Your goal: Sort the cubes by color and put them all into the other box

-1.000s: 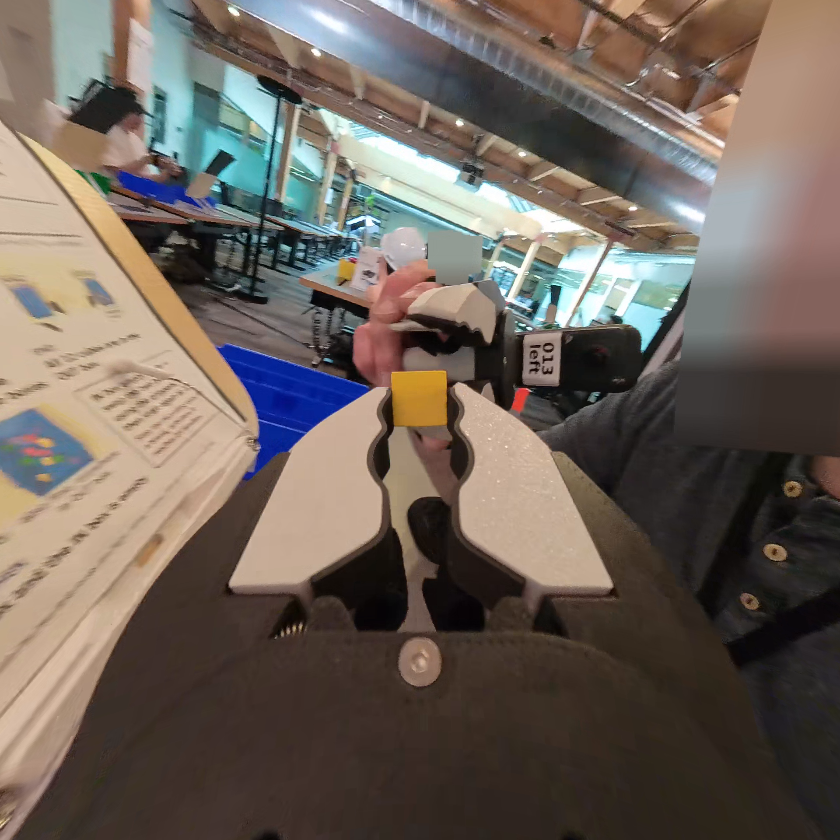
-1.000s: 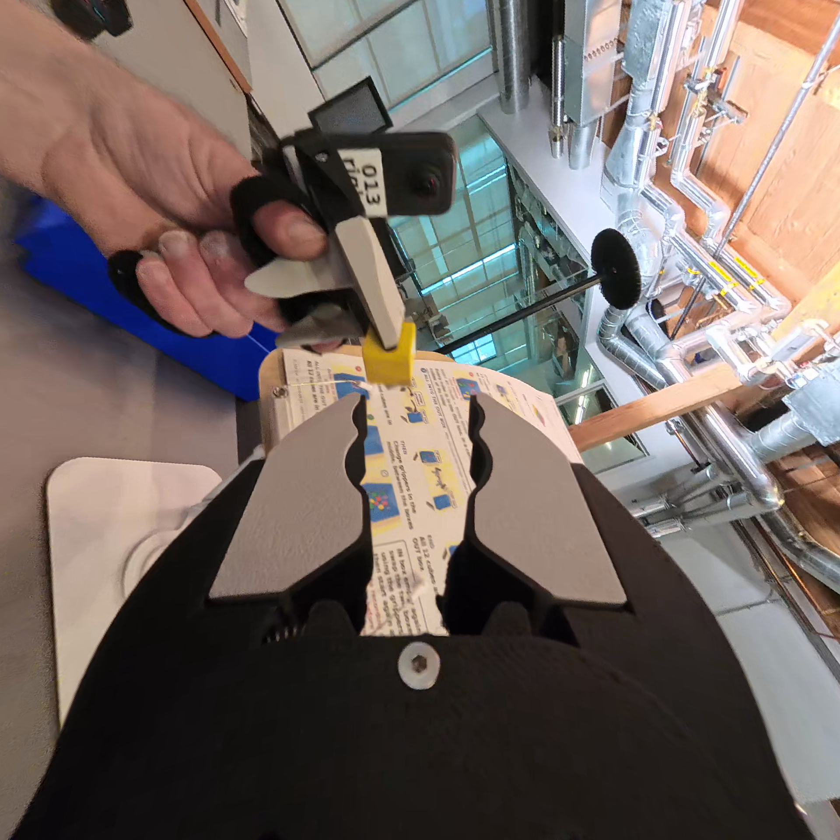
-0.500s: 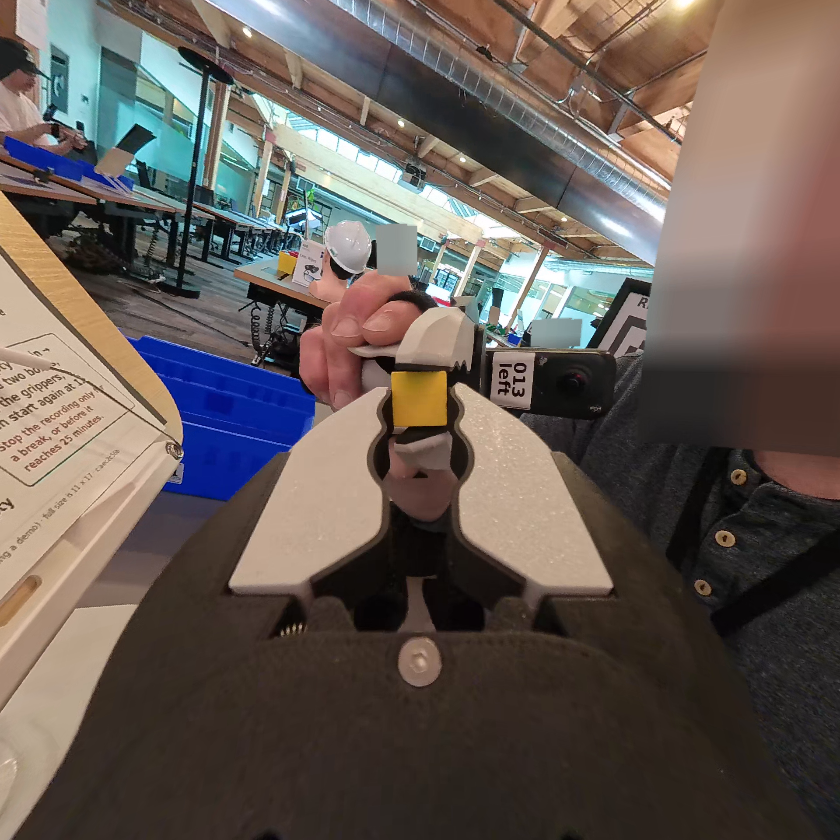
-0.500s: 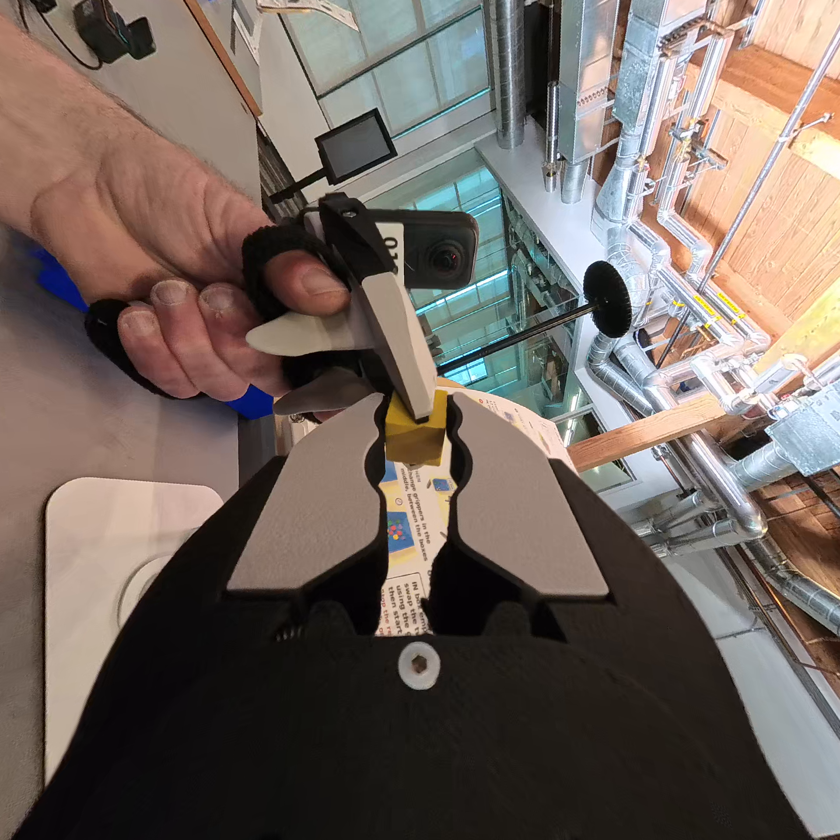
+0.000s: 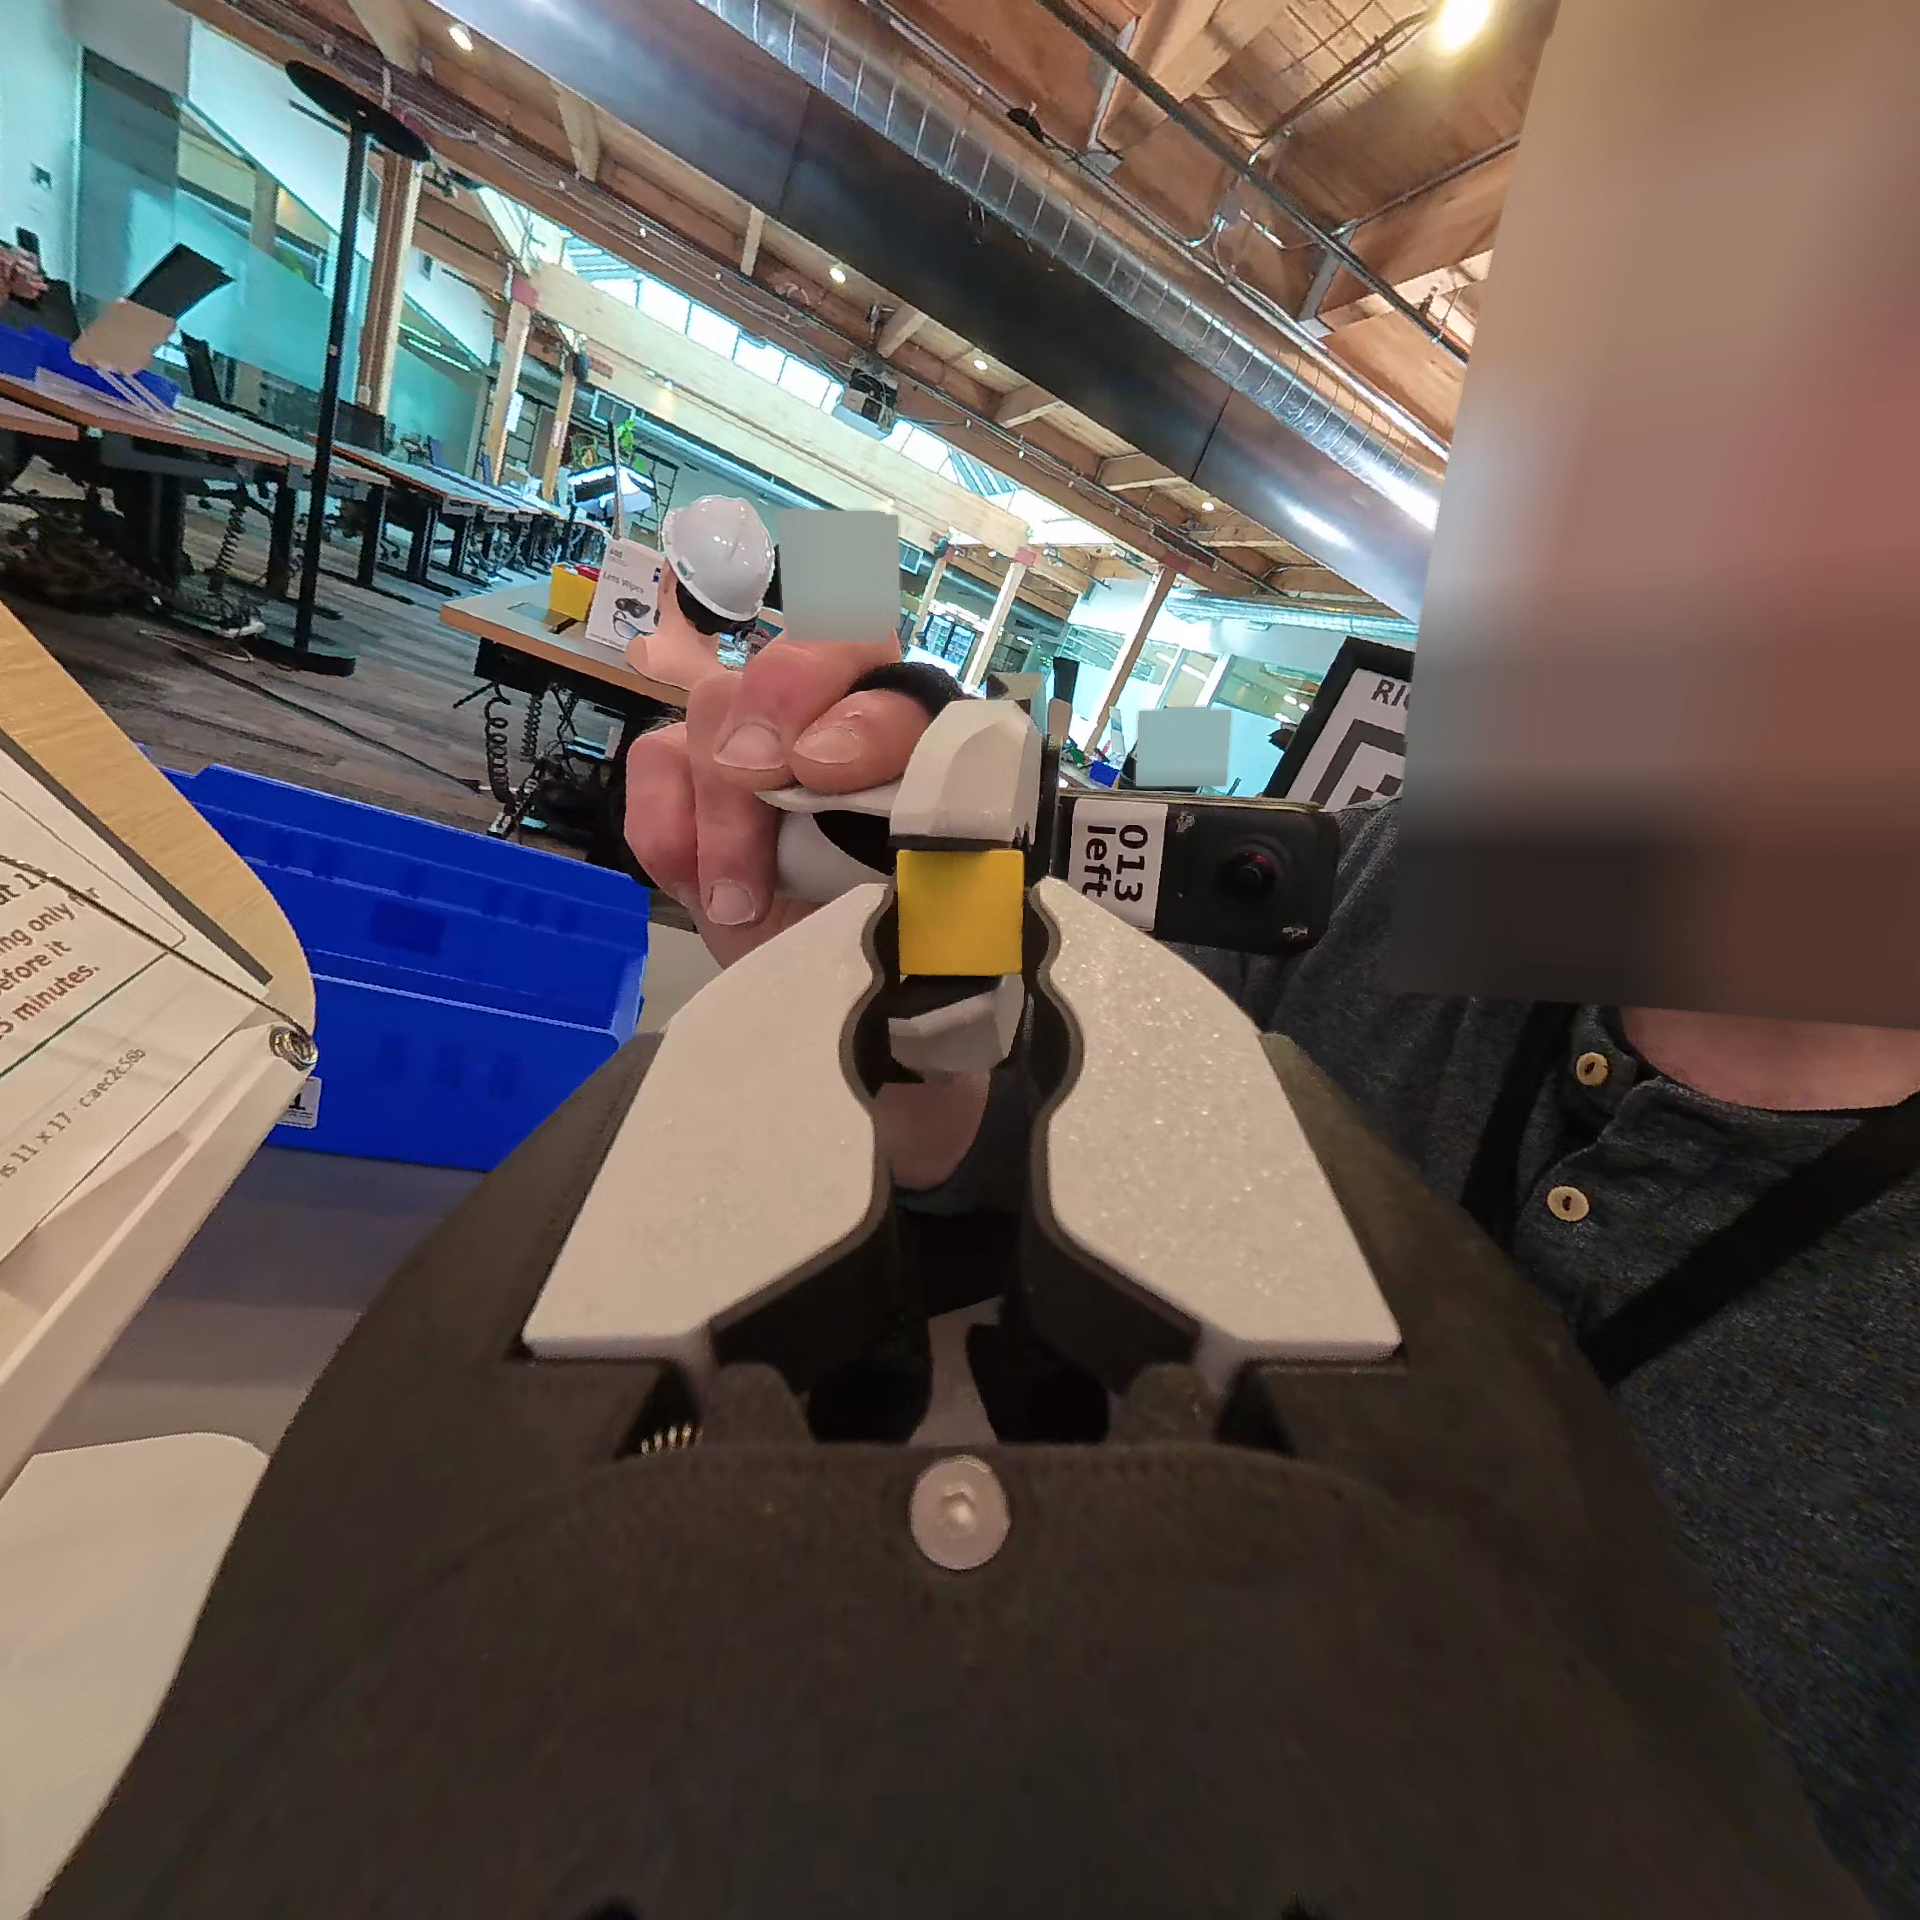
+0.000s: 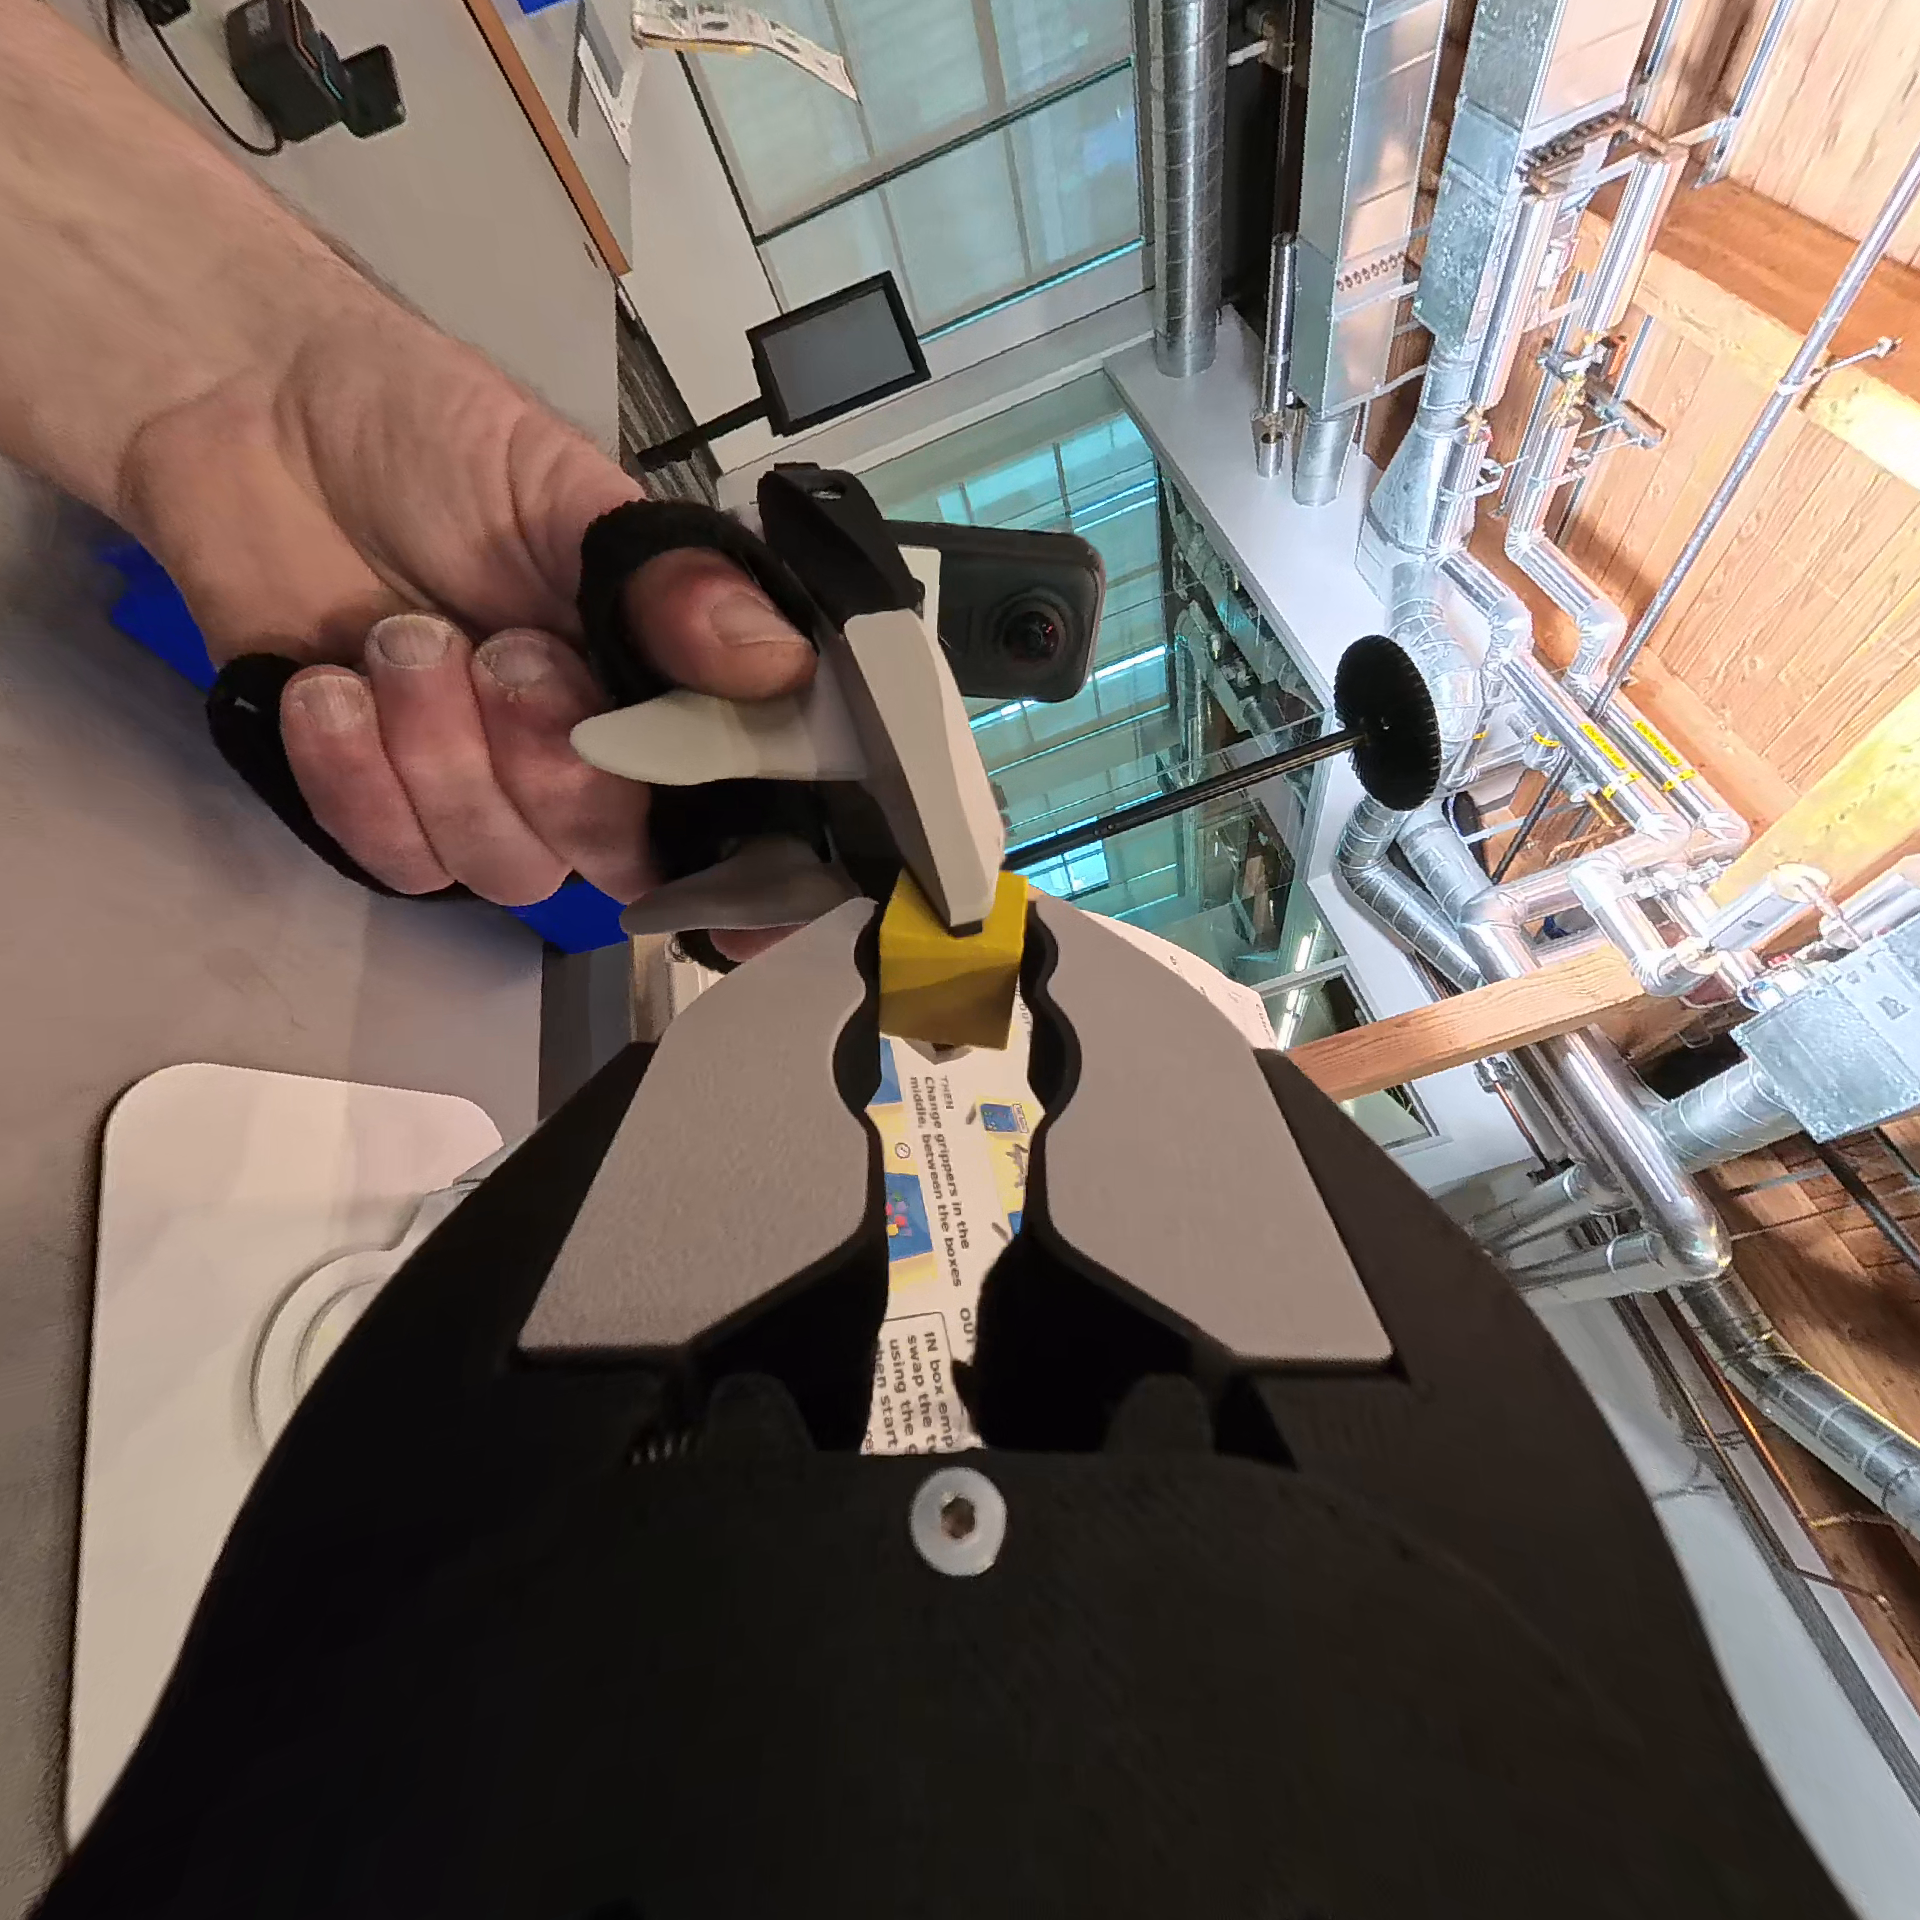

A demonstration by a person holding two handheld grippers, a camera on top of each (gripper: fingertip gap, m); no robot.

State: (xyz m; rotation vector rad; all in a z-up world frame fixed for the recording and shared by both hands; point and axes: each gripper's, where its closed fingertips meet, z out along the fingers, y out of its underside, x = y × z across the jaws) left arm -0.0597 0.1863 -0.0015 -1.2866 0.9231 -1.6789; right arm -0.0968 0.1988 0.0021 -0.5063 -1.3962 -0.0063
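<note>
A yellow cube [image 5: 958, 914] is held in the air between both grippers at once. In the left wrist view my left gripper [image 5: 958, 916] is shut on it, with both pads pressed on its left and right faces. The right gripper's pale fingers [image 5: 971, 774] clamp the same cube from above and below, with a hand behind them. In the right wrist view my right gripper [image 6: 951, 971] is shut on the yellow cube [image 6: 940, 987], pads touching both sides. The left gripper's finger [image 6: 925, 769] lies across the cube's top.
A blue box [image 5: 447, 935] stands on the table to the left, behind the grippers. A wooden board with a printed instruction sheet [image 5: 104, 935] leans at the far left and also shows in the right wrist view [image 6: 935, 1195]. A white pad [image 6: 260, 1195] lies on the grey table. A person's torso [image 5: 1714, 1299] is close on the right.
One second ago my right gripper was open, just short of the cube held by the left gripper. It moved onto the cube and shut on it. Both now grip it, and both have since shifted slightly.
</note>
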